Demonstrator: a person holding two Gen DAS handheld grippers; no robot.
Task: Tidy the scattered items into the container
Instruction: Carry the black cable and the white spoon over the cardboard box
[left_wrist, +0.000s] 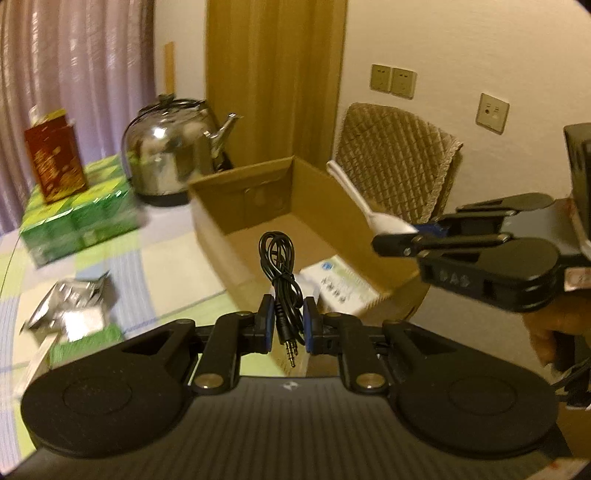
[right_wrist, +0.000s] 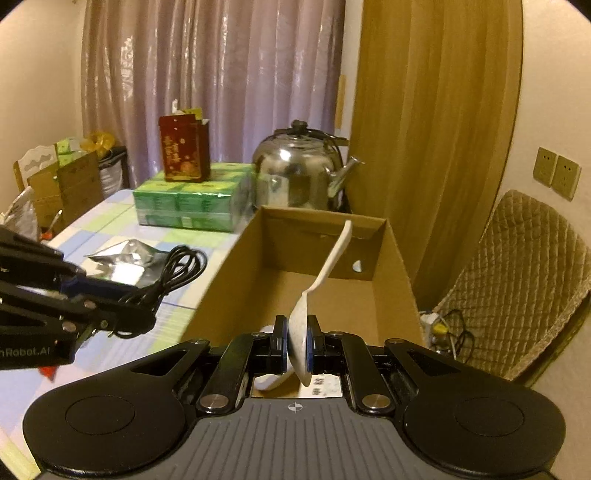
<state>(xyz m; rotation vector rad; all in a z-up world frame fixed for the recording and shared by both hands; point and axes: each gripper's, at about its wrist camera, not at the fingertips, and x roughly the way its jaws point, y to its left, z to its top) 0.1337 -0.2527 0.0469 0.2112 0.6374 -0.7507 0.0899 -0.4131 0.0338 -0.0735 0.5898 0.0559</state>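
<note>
Currently in transit: left gripper (left_wrist: 289, 328) clenched on coiled black audio cable (left_wrist: 279, 258); right gripper (right_wrist: 296, 345) grasping white plastic spoon (right_wrist: 317, 291). Next, judged: release both over open brown cardboard box (right_wrist: 395, 258).

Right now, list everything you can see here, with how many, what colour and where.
cardboard box: one, brown, open, on the table
white packet: one, inside the box
audio cable: one, black, coiled, in left gripper
spoon: one, white, in right gripper
foil pouch: one, silver, on the tablecloth
kettle: one, steel, behind the box
green cartons: one stack, beside the kettle
red box: one, atop the cartons
chair: one, tan cushion
left gripper: black, shut on cable
right gripper: black, shut on spoon
</note>
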